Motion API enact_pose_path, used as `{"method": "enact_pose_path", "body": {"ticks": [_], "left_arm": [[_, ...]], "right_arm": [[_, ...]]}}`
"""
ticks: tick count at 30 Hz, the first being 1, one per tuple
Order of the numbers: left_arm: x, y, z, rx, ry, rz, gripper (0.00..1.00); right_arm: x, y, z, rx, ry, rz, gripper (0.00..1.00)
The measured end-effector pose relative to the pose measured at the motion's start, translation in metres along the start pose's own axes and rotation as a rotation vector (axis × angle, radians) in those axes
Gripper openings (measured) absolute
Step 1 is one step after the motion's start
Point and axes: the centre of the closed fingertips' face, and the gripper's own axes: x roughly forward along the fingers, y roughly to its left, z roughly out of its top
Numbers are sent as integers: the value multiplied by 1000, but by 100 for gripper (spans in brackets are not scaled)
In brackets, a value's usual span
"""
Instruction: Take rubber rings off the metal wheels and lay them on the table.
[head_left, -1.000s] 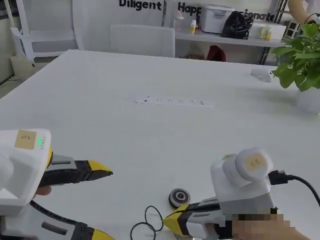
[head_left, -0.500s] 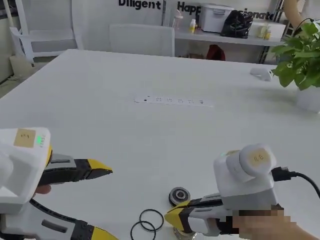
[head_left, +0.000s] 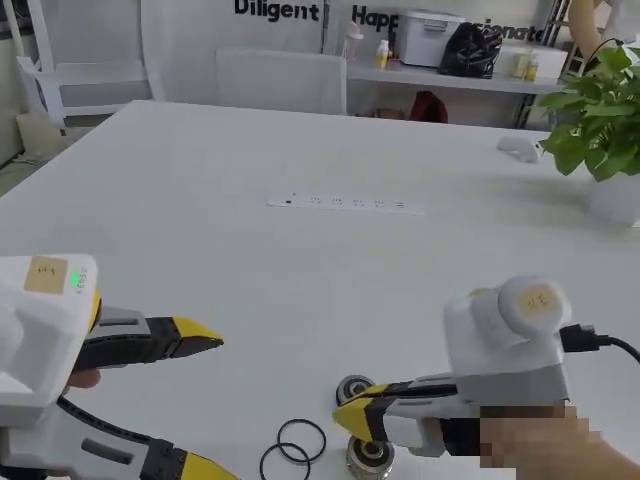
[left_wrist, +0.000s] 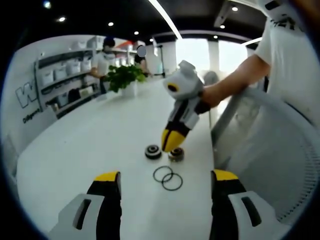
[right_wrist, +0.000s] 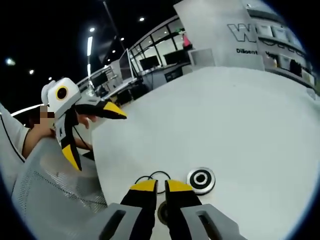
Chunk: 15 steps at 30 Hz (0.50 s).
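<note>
Hard to see first: R gripper (right_wrist: 161, 187) sits right over one metal wheel (head_left: 370, 456), so in right gripper view that wheel is just a dark round patch behind the jaws, mostly covered; can't tell if it has a rubber ring on it or if the tips touch it. R jaws drawn in to a thin slit, nothing visibly nipped between them. Bottom of head view cuts off the near table (head_left: 300, 270) edge and part of L gripper (head_left: 225, 410), whose jaws are spread wide and hold nothing, hovering above the table left of the work. Second wheel (head_left: 352, 388) stands just beside the covered one, on its far side, in plain sight w/ a black band round it. Two loose rubber rings (head_left: 290, 450) lie flat on the table, overlapping each other, near the wheels, on L gripper's side. Further off: white power strip (head_left: 345, 203) mid-table, well apart; potted plant (head_left: 600, 100) at the far right corner; black bag (head_left: 478, 48) on the shelf behind. Cable (head_left: 605, 347) trails from R gripper's back.
</note>
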Motion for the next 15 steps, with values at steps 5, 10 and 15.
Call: {"method": "enact_pose_path", "body": {"ticks": [5, 10, 15], "left_arm": [[-1, 0, 1, 1, -3, 1, 75], [-1, 1, 2, 0, -10, 4, 74], [-1, 0, 2, 3, -8, 2, 74]], "right_arm": [[-5, -3, 6, 20, -29, -4, 5], [-10, -3, 12, 35, -57, 2, 10], [-13, -3, 16, 30, -70, 1, 13]]}}
